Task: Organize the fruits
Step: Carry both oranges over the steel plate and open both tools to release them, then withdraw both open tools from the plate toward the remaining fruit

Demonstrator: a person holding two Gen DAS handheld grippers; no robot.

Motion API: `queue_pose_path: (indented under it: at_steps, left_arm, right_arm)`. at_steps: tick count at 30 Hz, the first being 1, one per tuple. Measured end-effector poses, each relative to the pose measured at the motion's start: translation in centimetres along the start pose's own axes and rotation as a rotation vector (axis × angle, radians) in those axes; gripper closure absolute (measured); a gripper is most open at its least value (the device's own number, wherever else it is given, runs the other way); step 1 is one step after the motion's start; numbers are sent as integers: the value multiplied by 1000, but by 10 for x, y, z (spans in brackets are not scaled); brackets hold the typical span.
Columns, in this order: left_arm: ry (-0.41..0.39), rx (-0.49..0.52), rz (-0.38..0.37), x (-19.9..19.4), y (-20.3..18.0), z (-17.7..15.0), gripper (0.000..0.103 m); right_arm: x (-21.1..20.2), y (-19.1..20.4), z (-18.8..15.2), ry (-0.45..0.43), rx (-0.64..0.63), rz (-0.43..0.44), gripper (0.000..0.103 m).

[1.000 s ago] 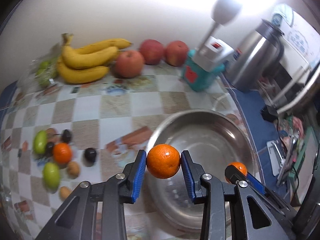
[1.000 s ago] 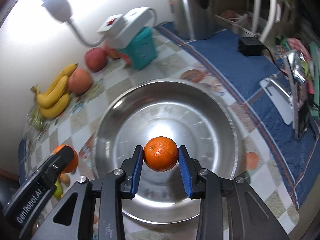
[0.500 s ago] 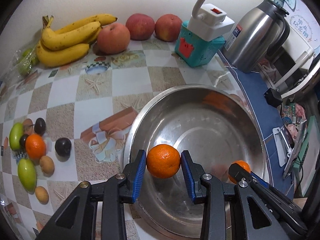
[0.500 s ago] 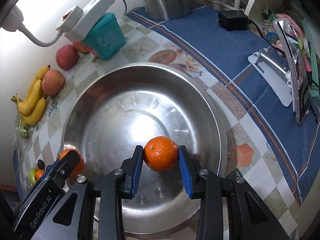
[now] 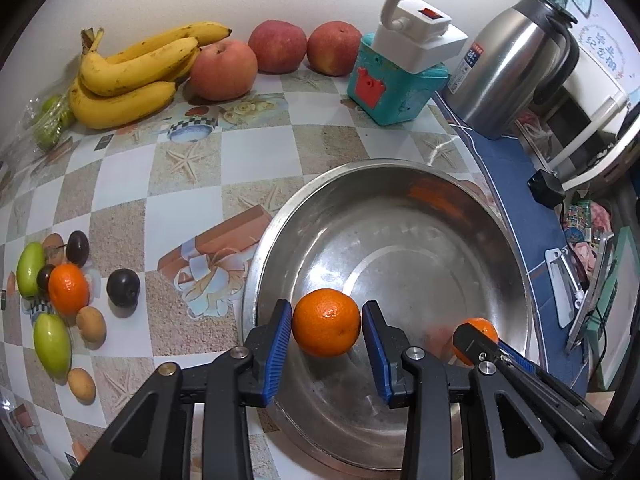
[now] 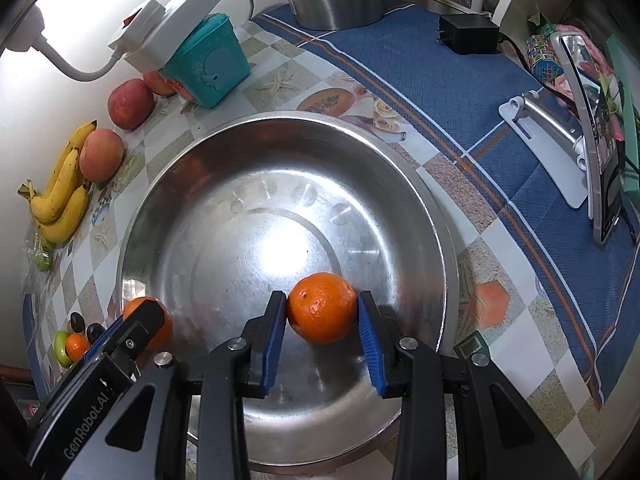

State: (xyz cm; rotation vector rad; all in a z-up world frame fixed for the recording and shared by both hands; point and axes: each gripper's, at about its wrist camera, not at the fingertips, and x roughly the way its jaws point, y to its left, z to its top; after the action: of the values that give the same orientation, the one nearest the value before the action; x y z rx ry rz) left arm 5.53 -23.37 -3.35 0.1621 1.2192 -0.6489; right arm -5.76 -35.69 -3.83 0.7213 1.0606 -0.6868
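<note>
Both grippers hang low inside a steel bowl (image 5: 360, 168) (image 6: 280, 117), each with an orange between its blue pads. In the left wrist view my left gripper (image 5: 327, 307) has its orange (image 5: 326, 326) between the pads near the bowl's left wall; its jaws are opening, though the pads still touch the fruit's sides. My right gripper (image 6: 321, 297) is shut on the second orange (image 6: 322, 312) close to the bowl's floor. Each gripper shows at the other view's edge, the right one's orange (image 5: 480, 325) and the left one's orange (image 6: 167, 330) partly hidden by fingers.
Bananas (image 5: 128, 76) and three apples (image 5: 224, 68) lie along the back wall beside a teal box (image 5: 394, 88) bearing a white power strip. A steel kettle (image 5: 508, 68) stands back right. Small fruits, among them an orange (image 5: 68, 288) and a dark plum (image 5: 123, 287), lie left of the bowl.
Both grippers sank with their oranges from above the bowl down into it, then held still. The bowl now fills more of both views.
</note>
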Motion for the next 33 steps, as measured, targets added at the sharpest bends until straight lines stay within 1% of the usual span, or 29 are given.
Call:
queue_pose_path:
  at_steps: [2,3,8,12,19,23,26,33]
  left_arm:
    - [-7,3,-4,-3,-1,1,50]
    - [-10,7,-5,-4,-2,2,49]
    - [-29,18,3,-13,-4,5,48]
    - [-47,9,21,-22,0,8,47]
    - [-83,-34,91,-40,22,13,46]
    - [-110,-61,164,-53,39,12,41]
    - [-123,-92,202,-61,55,11,41]
    - [-151,-158,256,-78,85,10,40]
  right_arm:
    - [-3,-1,0,-9,3,1,65]
    - [-4,-1,0,-14,4,1,65]
    - [-12,0,1,-35,1,6,65]
    - [-22,0,4,-63,0,13,60]
    - [-35,4,5,-95,-25,22,59]
    - [-37,11,3,-93,-55,24,59]
    - [-37,17,0,-86,-77,29,59]
    - [-41,33,-4,-91,-128,41,60]
